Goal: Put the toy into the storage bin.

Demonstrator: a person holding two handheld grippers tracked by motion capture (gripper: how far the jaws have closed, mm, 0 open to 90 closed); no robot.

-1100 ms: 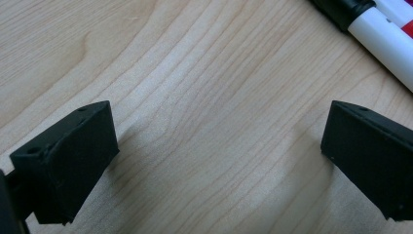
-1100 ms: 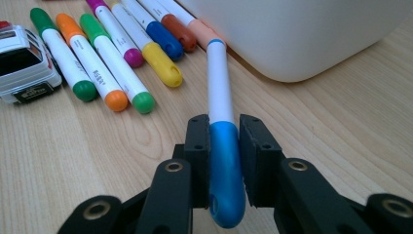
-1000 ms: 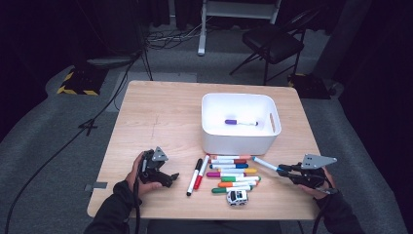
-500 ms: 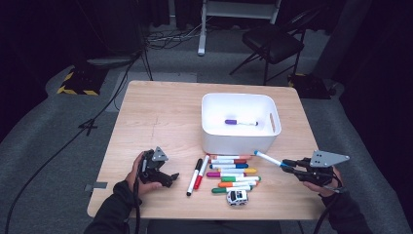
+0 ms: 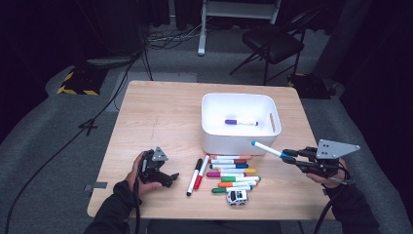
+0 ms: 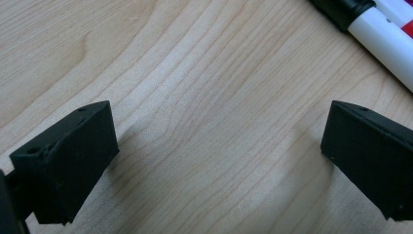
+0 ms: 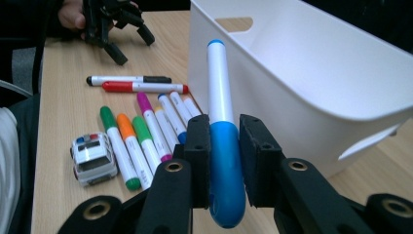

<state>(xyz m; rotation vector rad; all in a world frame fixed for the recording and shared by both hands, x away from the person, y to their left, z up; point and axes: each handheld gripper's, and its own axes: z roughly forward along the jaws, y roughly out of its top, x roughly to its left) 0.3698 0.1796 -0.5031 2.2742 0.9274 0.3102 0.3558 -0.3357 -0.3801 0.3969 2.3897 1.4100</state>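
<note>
A blue marker (image 5: pixel 267 148) is held above the table (image 5: pixel 160 117) by the right gripper (image 5: pixel 287 156), its pads clamped on the capped blue end while the white barrel juts toward the near right corner of the white bin (image 5: pixel 238 122). The marker is judged light, stiff and smooth-sided, so a slip or a swing about the pads is possible; a hold nearer mid-barrel would likely steady it. One purple marker (image 5: pixel 240 122) is seen lying inside the bin. More markers (image 5: pixel 233 171) are spread on the table just near of the bin, beside a toy police car (image 5: pixel 237 197). The left gripper (image 5: pixel 168 176) is rested at the near left, its jaws parted over bare wood.
</note>
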